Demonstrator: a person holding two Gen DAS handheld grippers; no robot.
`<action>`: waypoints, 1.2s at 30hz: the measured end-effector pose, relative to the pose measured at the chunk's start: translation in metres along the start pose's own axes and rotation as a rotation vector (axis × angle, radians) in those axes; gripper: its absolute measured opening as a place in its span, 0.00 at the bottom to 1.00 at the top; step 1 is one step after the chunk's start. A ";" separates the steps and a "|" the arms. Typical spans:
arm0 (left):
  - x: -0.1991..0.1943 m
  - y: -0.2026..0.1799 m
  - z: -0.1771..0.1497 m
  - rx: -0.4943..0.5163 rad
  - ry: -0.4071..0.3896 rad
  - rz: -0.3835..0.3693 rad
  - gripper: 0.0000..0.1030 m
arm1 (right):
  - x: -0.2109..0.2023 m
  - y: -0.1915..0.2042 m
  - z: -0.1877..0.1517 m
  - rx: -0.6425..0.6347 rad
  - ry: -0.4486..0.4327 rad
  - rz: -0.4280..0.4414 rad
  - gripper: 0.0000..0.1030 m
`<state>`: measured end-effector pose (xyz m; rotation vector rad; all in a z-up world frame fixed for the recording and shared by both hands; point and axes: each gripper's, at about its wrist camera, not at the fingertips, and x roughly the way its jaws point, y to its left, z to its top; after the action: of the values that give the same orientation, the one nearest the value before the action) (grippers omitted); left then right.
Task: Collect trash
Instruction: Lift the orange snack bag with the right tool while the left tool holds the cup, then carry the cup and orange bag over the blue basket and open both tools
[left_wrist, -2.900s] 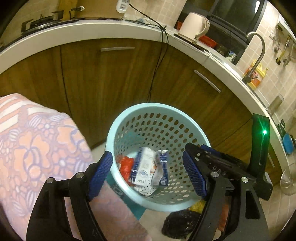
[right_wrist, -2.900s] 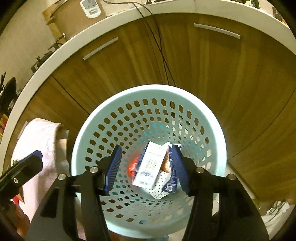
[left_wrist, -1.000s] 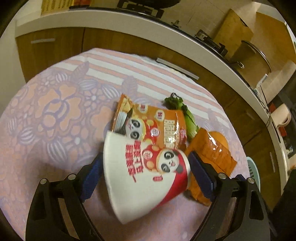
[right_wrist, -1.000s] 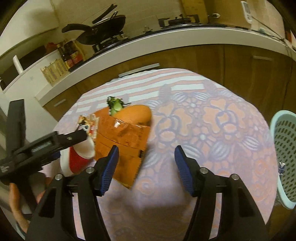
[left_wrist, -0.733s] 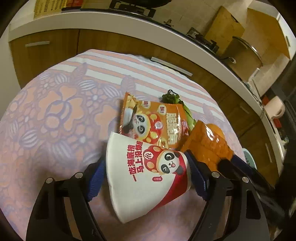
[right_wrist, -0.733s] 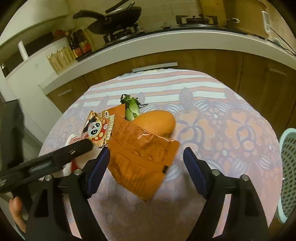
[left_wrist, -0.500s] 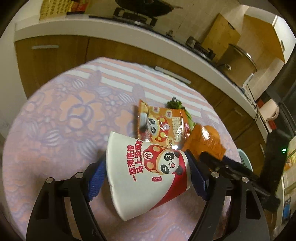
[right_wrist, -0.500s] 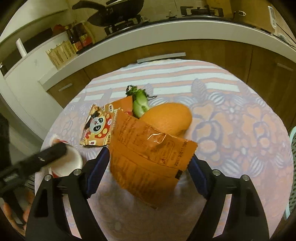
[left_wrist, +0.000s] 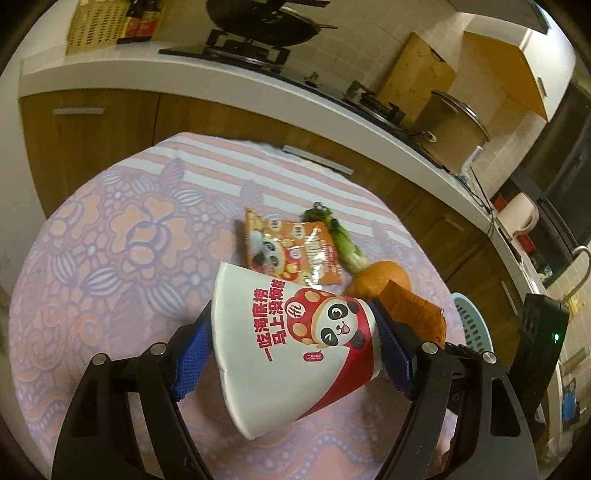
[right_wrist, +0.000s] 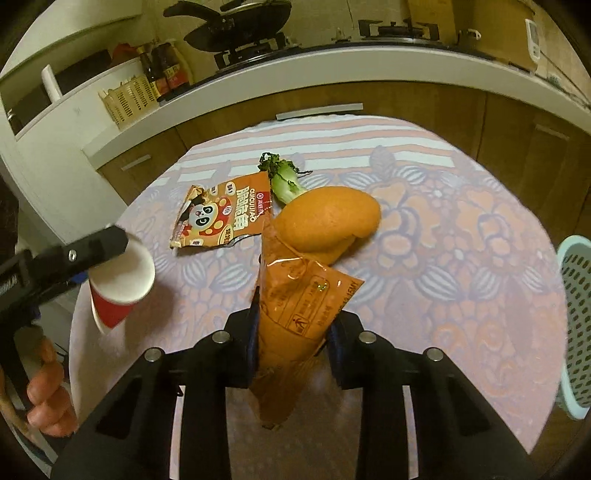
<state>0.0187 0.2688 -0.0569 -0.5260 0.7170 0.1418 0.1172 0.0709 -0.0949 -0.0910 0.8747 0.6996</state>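
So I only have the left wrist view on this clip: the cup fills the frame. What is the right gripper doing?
Observer: The right gripper is shut on the plain orange wrapper, which sticks up between its fingers.
Operator: Is anything under that wrapper?
Observer: Its far end overlaps the orange bun; whether they touch, I cannot tell.
Operator: And my paper cup, from the other side?
Observer: The right view shows the paper cup held off the table's edge in the left gripper, its white round end facing the camera.
Operator: Where is the bin?
Observer: The pale blue basket stands beyond the table's right edge.
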 end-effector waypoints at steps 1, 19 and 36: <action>-0.001 -0.003 0.000 0.007 -0.003 -0.007 0.74 | -0.005 0.000 -0.003 -0.008 -0.002 -0.005 0.26; 0.006 -0.103 0.013 0.187 -0.010 -0.139 0.74 | -0.114 -0.080 0.006 0.076 -0.232 -0.141 0.26; 0.082 -0.275 -0.008 0.396 0.095 -0.296 0.74 | -0.176 -0.227 -0.016 0.295 -0.299 -0.332 0.26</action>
<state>0.1583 0.0239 -0.0033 -0.2550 0.7291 -0.2991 0.1652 -0.2035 -0.0223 0.1286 0.6457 0.2593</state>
